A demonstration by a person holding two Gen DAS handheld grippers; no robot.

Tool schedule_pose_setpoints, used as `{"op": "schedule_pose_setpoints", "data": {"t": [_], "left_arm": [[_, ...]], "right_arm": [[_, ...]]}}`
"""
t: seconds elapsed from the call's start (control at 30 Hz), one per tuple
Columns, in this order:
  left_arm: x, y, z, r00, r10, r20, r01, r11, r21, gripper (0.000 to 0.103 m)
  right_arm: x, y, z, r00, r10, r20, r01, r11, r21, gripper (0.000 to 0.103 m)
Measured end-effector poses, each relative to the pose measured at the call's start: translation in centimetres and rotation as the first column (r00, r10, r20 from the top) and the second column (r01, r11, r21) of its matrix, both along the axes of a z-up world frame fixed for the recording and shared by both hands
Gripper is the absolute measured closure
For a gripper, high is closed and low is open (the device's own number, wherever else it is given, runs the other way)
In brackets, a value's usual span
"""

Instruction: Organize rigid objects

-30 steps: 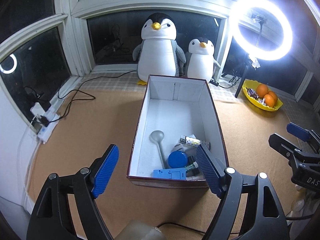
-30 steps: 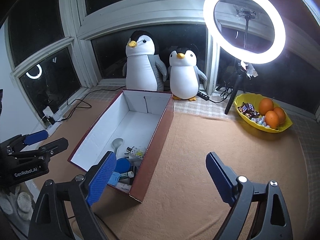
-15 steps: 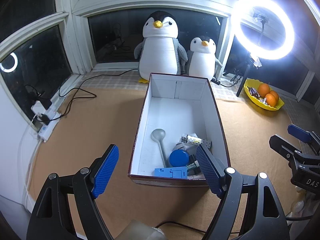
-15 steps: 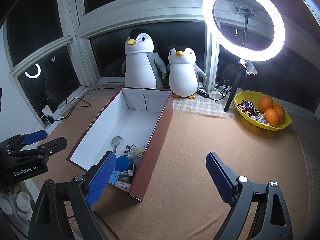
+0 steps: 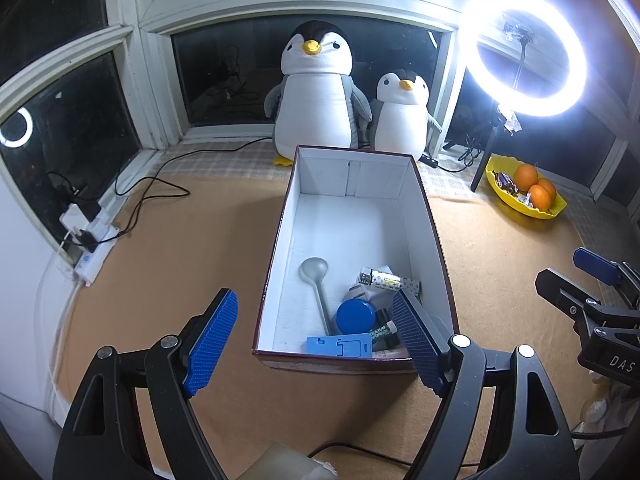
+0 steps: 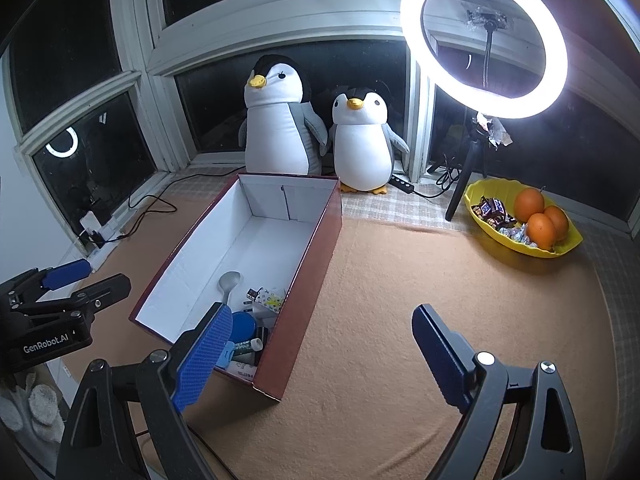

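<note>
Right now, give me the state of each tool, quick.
Left tool: open, holding nothing, above the box's near end.
Right tool: open, holding nothing, over the mat beside the box.

In the left wrist view, the box's (image 5: 434, 236) near right corner and part of the tube (image 5: 382, 330) are covered by a blue pad (image 5: 416, 340); the small labels are too fine to be read. The right gripper (image 5: 596, 280) is cut off by the right edge
</note>
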State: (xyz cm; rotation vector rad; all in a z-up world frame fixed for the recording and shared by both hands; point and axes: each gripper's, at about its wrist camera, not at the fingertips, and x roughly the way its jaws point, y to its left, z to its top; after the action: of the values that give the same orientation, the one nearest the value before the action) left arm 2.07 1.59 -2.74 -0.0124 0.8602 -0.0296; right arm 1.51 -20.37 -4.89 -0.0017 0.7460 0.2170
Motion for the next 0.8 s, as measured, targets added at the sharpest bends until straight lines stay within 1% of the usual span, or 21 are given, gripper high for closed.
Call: {"op": "schedule_pose_setpoints", "data": {"t": [0.8], "left_arm": [[0.01, -0.03, -0.21, 1.0, 0.0, 0.003, 0.0, 1.0, 0.0, 0.023]], "right_arm": [[0.15, 0.09, -0.67, 1.0, -0.002, -0.016, 0.002, 1.0, -0.002, 0.014]]}}
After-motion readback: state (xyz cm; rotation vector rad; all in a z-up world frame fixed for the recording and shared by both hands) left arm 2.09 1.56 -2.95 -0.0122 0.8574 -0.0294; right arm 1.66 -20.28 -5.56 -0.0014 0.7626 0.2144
